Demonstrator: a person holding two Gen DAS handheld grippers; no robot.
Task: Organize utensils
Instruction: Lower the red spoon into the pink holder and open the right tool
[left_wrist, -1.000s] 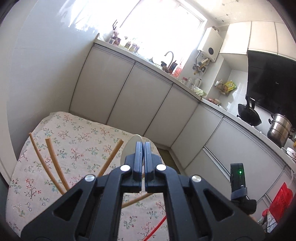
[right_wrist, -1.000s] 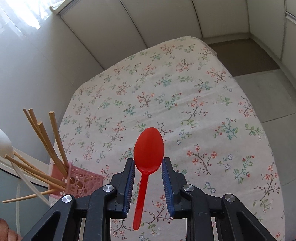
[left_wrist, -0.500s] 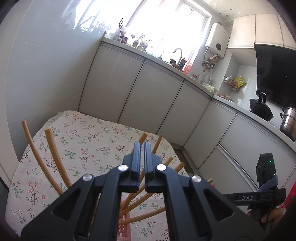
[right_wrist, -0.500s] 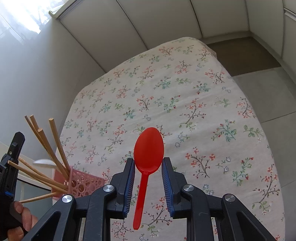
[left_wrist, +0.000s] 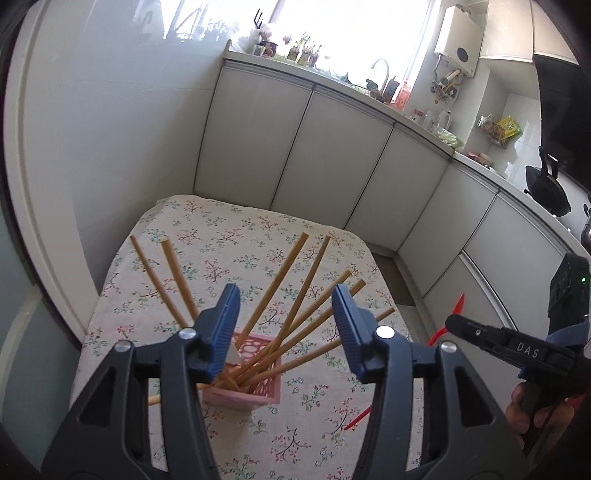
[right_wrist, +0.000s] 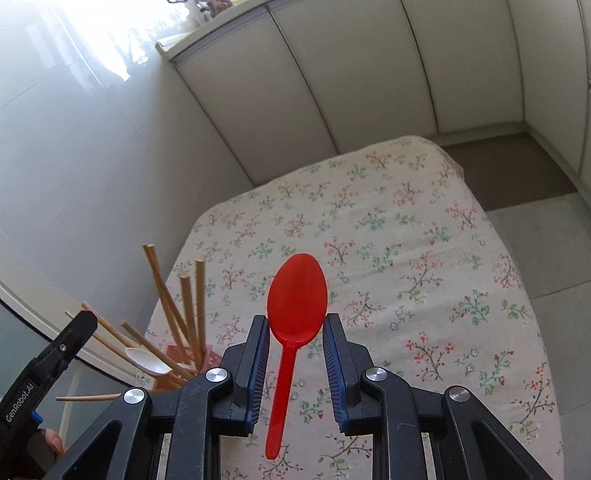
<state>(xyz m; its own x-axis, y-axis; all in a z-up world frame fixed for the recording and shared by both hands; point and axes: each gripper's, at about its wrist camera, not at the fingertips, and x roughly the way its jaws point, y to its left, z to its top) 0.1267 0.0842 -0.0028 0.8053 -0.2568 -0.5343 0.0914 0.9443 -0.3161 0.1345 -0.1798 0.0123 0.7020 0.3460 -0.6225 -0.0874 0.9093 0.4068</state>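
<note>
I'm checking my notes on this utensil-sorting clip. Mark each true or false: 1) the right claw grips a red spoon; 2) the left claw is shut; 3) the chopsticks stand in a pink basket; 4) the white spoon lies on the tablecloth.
1) The right claw grips a red spoon: true.
2) The left claw is shut: false, it is open and holds nothing.
3) The chopsticks stand in a pink basket: true.
4) The white spoon lies on the tablecloth: false, it sits among the chopsticks in the basket.

The red spoon is looking like smooth, glossy plastic. The chopsticks are showing matt wood, and the pink basket perforated plastic. A flowered cloth is covering the bench.
</note>
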